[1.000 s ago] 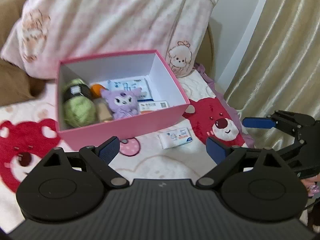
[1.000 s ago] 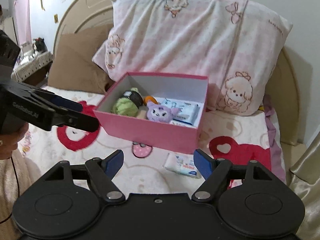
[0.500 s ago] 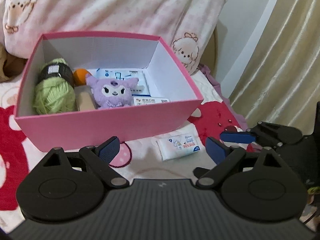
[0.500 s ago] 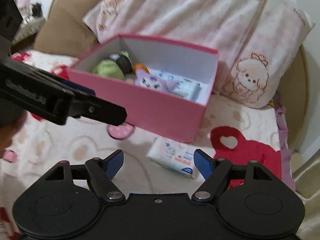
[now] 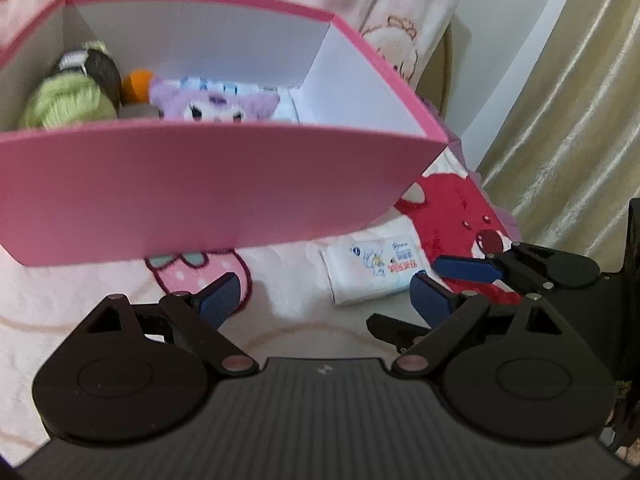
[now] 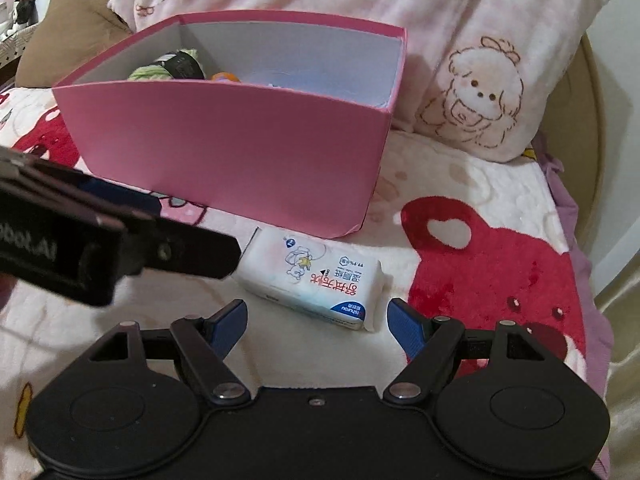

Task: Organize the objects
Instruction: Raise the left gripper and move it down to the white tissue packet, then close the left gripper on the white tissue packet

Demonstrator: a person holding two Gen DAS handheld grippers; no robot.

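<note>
A pink box (image 5: 192,184) (image 6: 224,152) stands on the bed with green yarn (image 5: 66,106), an orange ball (image 5: 136,84) and a purple plush (image 5: 216,106) inside. A white wet-wipe pack (image 6: 316,280) (image 5: 372,270) lies on the blanket just in front of the box's right corner. My right gripper (image 6: 318,318) is open, low over the blanket, with the pack just ahead between its blue fingertips and untouched. My left gripper (image 5: 324,298) is open and empty, close to the box's front wall, the pack ahead to its right.
A pink-and-white pillow (image 6: 460,60) with cartoon lambs leans behind the box, a brown cushion (image 6: 68,36) at its left. The blanket (image 6: 492,264) has red bear prints. A gold curtain (image 5: 568,112) hangs at the right, past the bed's edge.
Both grippers have come down and closer to the box and the wipe pack, which now look much larger. The jaws of both stay wide apart.
</note>
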